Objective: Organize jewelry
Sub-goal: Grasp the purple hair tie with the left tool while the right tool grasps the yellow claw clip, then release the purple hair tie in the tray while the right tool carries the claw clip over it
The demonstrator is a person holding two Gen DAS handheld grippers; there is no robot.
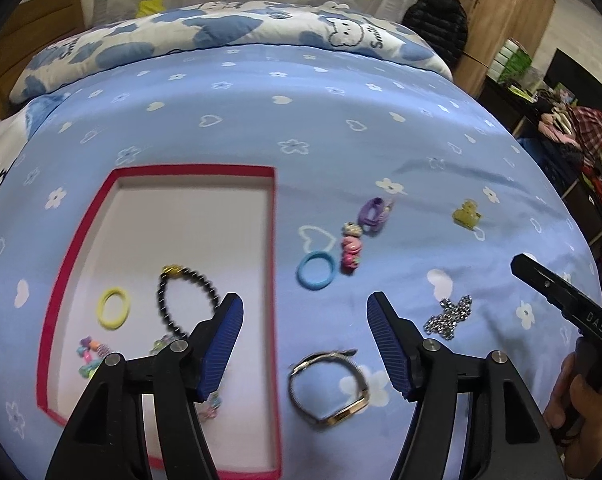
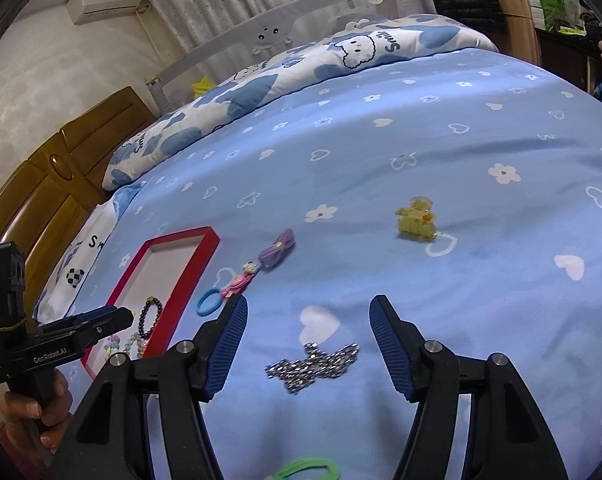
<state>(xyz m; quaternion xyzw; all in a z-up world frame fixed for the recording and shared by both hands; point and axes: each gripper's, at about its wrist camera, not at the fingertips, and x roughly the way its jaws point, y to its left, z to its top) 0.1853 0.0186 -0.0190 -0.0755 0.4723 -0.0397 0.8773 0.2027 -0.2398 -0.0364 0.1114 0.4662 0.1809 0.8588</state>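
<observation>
While both tools hang over the bed (image 1: pixel 341 92), your left tool (image 1: pixel 305 320) stands spread with nothing between its pads, above the bare sheet beside the tray's right rim. The watch (image 1: pixel 328 390) lies on the sheet low in that gap, untouched. Your right tool (image 2: pixel 307 322) is spread too, empty, with the silver chain (image 2: pixel 313 364) heaped on the sheet in its gap, clear of both pads.

The red-rimmed tray (image 1: pixel 275 240) sits on the left part of the sheet. It holds a yellow hair tie (image 1: pixel 113 307), a black bead bracelet (image 1: pixel 181 300) and a pastel bead string (image 1: pixel 89 356), which is partly hidden behind the left tool's finger. The tray's upper half is bare white floor. Its near corner is covered by the tool body.

Right of the tray rim lie a blue hair tie (image 1: pixel 315 270), a pink clip (image 1: pixel 351 250) and a purple bow (image 1: pixel 375 212), close together in a line. A yellow claw clip (image 2: pixel 417 220) sits well apart, further right. Wide open sheet lies beyond it up to the pillow (image 2: pixel 341 56).

A green hair tie (image 2: pixel 307 470) is cut off at the right view's bottom edge. Details of the pink clip are blurred. Your hand (image 2: pixel 33 412) grips the left tool's handle at the frame edge.
</observation>
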